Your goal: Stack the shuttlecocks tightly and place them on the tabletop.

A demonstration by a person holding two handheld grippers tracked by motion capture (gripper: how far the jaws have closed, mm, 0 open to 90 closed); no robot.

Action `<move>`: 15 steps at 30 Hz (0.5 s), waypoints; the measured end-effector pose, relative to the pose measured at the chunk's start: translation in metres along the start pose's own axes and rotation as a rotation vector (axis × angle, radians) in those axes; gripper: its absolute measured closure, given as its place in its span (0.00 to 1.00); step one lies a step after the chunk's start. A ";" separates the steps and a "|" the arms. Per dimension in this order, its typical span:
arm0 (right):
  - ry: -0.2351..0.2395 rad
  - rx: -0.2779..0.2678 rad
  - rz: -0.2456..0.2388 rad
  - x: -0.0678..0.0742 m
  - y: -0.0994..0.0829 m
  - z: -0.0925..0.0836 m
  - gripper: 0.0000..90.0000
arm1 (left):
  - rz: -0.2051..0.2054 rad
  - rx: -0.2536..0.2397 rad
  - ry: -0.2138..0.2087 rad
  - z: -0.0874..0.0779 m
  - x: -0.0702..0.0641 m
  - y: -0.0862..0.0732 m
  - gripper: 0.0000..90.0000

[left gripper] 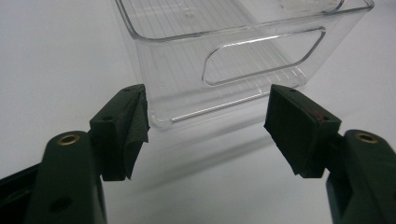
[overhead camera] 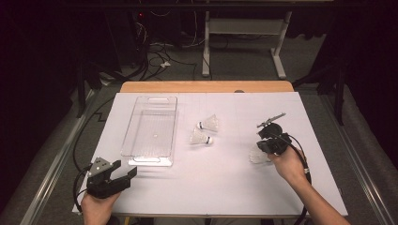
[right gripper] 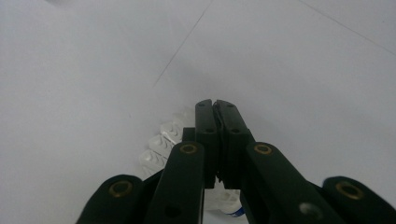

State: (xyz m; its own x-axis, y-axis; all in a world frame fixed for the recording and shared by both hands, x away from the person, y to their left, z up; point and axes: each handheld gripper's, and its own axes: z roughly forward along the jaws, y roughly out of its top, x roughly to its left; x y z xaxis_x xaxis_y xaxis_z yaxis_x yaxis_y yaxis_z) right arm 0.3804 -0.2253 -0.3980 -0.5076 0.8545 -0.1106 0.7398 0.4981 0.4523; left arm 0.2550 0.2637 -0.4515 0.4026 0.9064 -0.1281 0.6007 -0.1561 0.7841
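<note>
i have the right gripper (overhead camera: 264,145) at the right of the high view with its jaws pressed together, and a white shuttlecock (overhead camera: 259,155) sits just under them, at the lower left of the tool. in the right gripper view the feather skirt (right gripper: 161,144) pokes out from beneath the closed pads; i judge they pinch its edge or a feather, though the contact itself is hidden, so the grip looks thin. two more shuttlecocks (overhead camera: 205,131) lie mid-frame, close together, between me and the clear bin (overhead camera: 151,126) at the left. the bin is long side away from me, open top up, ready to receive them. my left gripper (overhead camera: 123,176) waits at the lower left with jaws wide and nothing in them, aimed at the bin's near end wall (left gripper: 252,60), probably to steady it.
</note>
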 end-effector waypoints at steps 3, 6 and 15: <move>0.002 -0.015 0.001 -0.001 0.000 -0.002 0.99 | 0.007 0.001 0.005 -0.001 -0.001 0.000 0.35; 0.007 -0.022 0.000 -0.002 0.000 -0.005 1.00 | 0.008 0.000 0.007 -0.001 0.000 0.000 0.35; 0.019 -0.066 -0.005 -0.001 0.005 -0.007 1.00 | 0.005 -0.001 0.011 -0.001 0.001 0.000 0.35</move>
State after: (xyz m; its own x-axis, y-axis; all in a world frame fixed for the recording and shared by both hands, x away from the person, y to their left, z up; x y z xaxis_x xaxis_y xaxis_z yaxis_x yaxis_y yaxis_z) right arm 0.3814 -0.2252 -0.3891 -0.5197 0.8489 -0.0964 0.7072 0.4908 0.5089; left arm 0.2545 0.2653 -0.4512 0.3980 0.9098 -0.1172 0.5981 -0.1605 0.7852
